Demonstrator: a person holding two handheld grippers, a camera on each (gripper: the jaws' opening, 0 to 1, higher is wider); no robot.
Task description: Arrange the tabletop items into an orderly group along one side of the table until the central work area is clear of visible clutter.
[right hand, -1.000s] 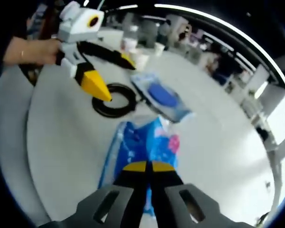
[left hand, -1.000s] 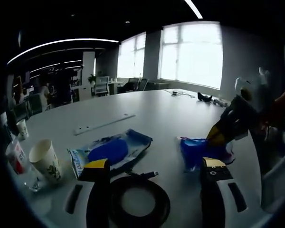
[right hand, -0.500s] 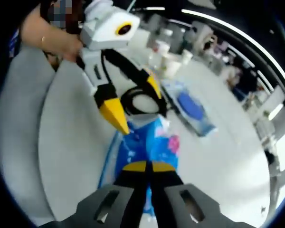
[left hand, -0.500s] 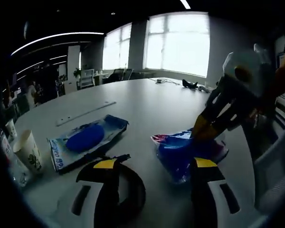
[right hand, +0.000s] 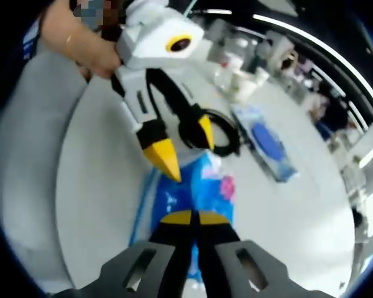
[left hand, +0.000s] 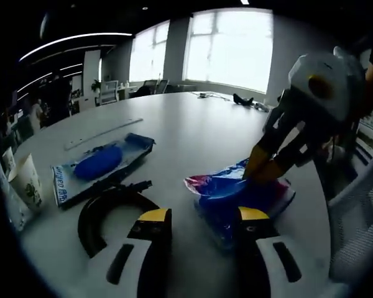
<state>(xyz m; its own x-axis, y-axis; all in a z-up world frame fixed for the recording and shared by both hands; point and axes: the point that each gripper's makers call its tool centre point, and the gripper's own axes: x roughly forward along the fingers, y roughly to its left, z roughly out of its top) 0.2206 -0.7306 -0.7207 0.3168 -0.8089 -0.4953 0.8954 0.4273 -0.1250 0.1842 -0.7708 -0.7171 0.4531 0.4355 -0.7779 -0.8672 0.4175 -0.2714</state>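
A crumpled blue plastic bag [left hand: 233, 197] with a pink patch lies on the grey table [left hand: 193, 139]. My right gripper [left hand: 265, 171] comes in from the right, shut on the bag's far edge. In the right gripper view its jaws [right hand: 189, 218] meet on the blue bag [right hand: 188, 191]. My left gripper [left hand: 204, 216] stands open just short of the bag, one jaw either side of the bag's near end. In the right gripper view the left gripper [right hand: 185, 146] hangs open over the bag's top edge, held by a person's hand [right hand: 87, 51].
A black ring of cable [left hand: 104, 208] lies left of the bag, with a flat packet holding a blue oval [left hand: 96, 166] behind it. A paper cup [left hand: 26, 181] and other cups stand at the left edge. A long pale strip [left hand: 102, 132] lies farther back. A chair [left hand: 360, 205] stands at the right.
My left gripper has moved right, off the black ring and up to the blue bag. The right gripper has stayed shut on the bag.
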